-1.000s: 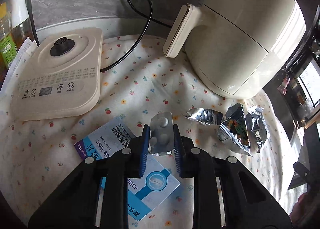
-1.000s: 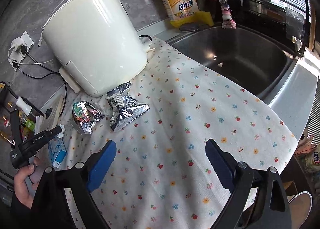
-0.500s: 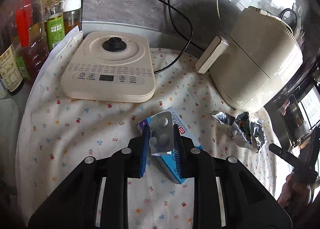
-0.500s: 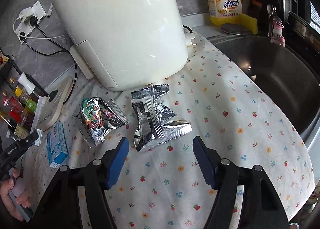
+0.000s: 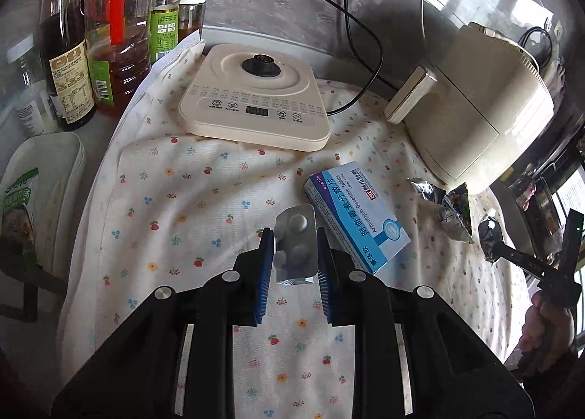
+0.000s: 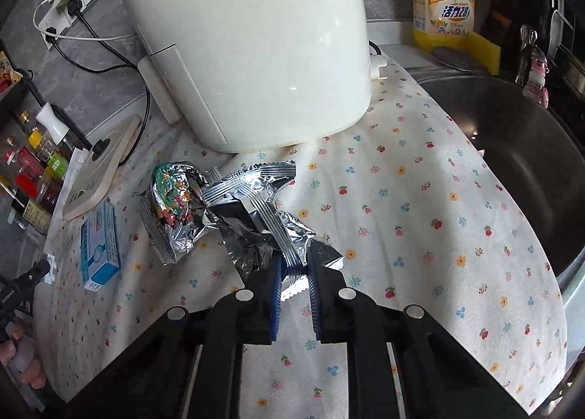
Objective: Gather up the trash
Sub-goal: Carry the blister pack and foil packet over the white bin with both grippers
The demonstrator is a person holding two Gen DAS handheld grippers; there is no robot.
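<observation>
My left gripper [image 5: 294,236] is shut on a silver pill blister pack [image 5: 295,242], held above the floral cloth [image 5: 175,221]. A blue and white medicine box [image 5: 360,212] lies on the cloth just right of it, also seen as the box [image 6: 100,245] in the right wrist view. My right gripper [image 6: 294,260] has its jaws closing on the near corner of a silver foil wrapper [image 6: 261,214], which the blue pads now pinch. A second crumpled foil wrapper [image 6: 172,199] with colourful print lies left of it, touching it.
A white air fryer [image 6: 248,42] stands behind the wrappers. A cream kettle base [image 5: 256,104] with its cord sits at the back, several oil and sauce bottles [image 5: 109,35] to its left. A steel sink [image 6: 512,148] and yellow detergent bottle [image 6: 444,6] lie right.
The left gripper carried the blister pack up and leftwards, bringing the bottles into view. The right gripper moved in on the silver wrapper and its jaws closed from wide apart onto it.
</observation>
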